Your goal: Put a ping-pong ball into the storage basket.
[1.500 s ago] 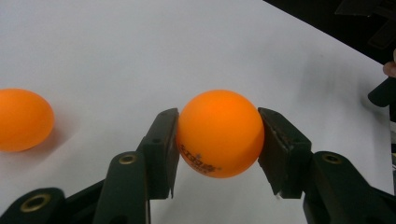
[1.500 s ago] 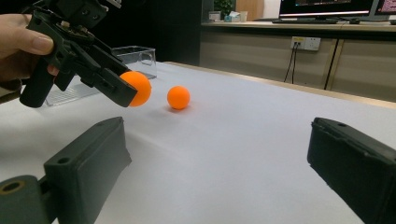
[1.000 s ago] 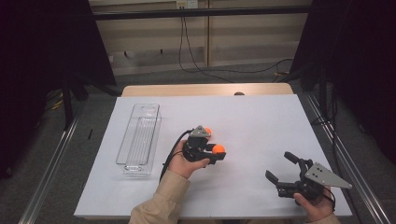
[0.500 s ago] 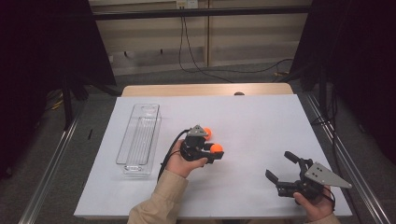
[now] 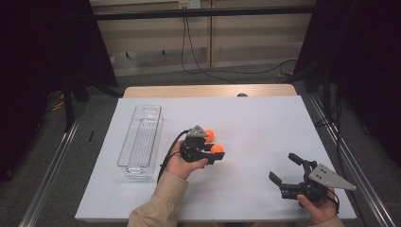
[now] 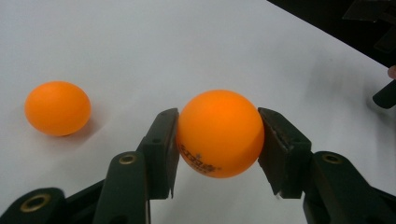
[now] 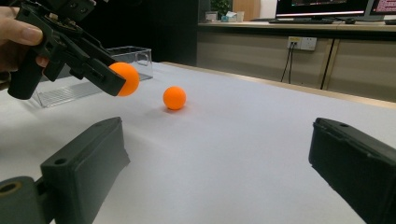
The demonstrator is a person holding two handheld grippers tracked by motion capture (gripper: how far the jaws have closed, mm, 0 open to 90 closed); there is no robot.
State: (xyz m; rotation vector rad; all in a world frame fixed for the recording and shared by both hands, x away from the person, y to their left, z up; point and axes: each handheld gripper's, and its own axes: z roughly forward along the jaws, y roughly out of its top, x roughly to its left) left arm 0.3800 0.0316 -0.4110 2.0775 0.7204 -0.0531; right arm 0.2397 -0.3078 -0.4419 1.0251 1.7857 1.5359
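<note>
In the high view my left gripper (image 5: 213, 150) is shut on an orange ball (image 5: 217, 149) near the middle of the white table (image 5: 265, 118). The left gripper view has that ball (image 6: 218, 133) squeezed between both pads, printed side down. A second orange ball (image 5: 208, 135) rests on the table just beyond it, loose (image 6: 57, 108). My right gripper (image 5: 283, 167) is held at the front right, open, with nothing between its fingers (image 7: 84, 163). From there the held ball (image 7: 125, 78) hangs slightly above the table, with the loose ball (image 7: 174, 98) behind it.
A long clear plastic tray (image 5: 140, 142) lies lengthwise at the table's left, with nothing seen in it. Dark curtains flank both sides. Cables run along the floor beyond the far edge.
</note>
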